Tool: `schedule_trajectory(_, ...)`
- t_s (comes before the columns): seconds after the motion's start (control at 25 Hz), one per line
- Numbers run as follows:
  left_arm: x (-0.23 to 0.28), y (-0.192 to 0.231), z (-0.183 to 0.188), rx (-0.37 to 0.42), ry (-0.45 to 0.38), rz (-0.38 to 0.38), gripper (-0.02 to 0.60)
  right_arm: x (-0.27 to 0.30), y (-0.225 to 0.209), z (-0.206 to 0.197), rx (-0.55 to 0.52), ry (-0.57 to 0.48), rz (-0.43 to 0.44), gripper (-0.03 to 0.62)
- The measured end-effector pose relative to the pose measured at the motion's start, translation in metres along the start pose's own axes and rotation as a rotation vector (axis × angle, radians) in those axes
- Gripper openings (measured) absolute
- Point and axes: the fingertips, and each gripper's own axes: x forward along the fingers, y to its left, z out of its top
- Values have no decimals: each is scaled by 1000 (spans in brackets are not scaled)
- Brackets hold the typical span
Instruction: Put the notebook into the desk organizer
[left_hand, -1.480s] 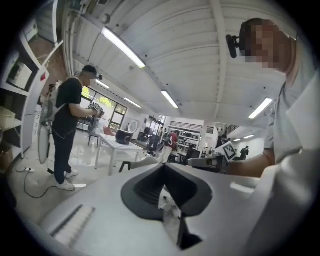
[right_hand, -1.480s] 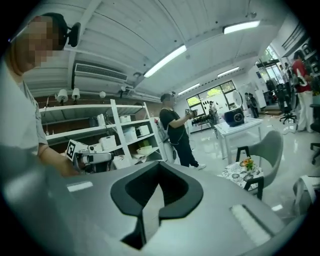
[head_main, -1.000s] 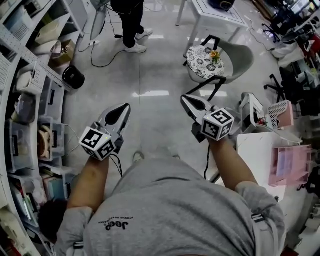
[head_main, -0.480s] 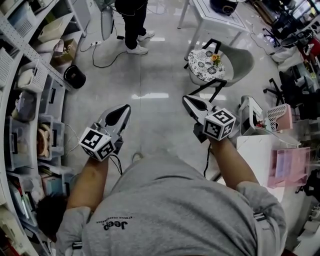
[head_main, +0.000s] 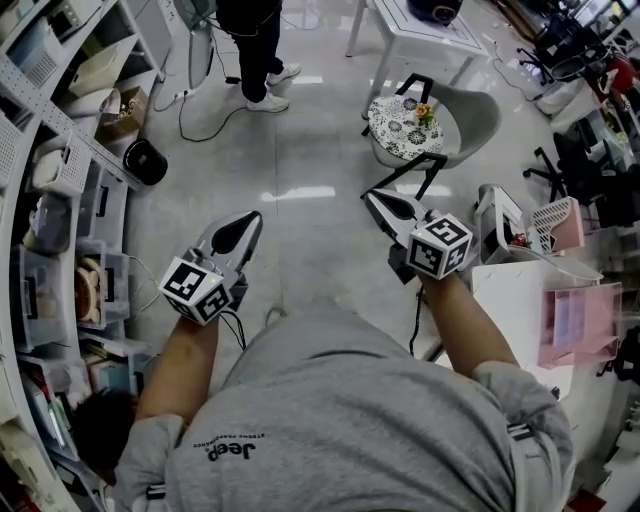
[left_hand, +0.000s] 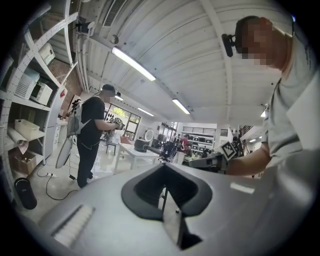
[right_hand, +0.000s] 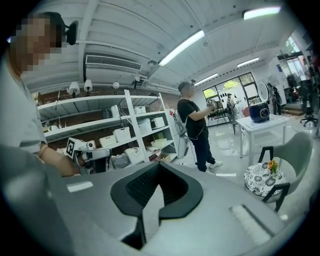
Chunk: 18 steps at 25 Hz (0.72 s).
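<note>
Both grippers are held out in front of me over the floor, with nothing in their jaws. In the head view my left gripper (head_main: 249, 218) points forward at the left and is shut; in its own view the left gripper (left_hand: 163, 168) shows its tips meeting. At the right, my right gripper (head_main: 372, 198) is shut too, and its tips also meet in the right gripper view (right_hand: 158, 166). A pink desk organizer (head_main: 580, 322) stands on a white table (head_main: 508, 298) to the right of my right arm. I cannot make out a notebook in any view.
Shelves (head_main: 60, 200) with bins line the left side, with a black round bin (head_main: 146, 160) at their foot. Ahead stand a floral-cushioned stool (head_main: 405, 125), a grey chair (head_main: 482, 115) and a white table (head_main: 420, 28). A person (head_main: 250, 40) stands ahead at the left. A white basket (head_main: 553, 222) sits by the organizer.
Both grippers keep the same pose and stay shut. Only the head view has shifted a little.
</note>
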Motion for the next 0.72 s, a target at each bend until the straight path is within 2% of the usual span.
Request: schedule_trajectory(0.72, 6, -4, -8, 17, 18, -16, 58, -11, -5, 2, 6, -28, -8, 3)
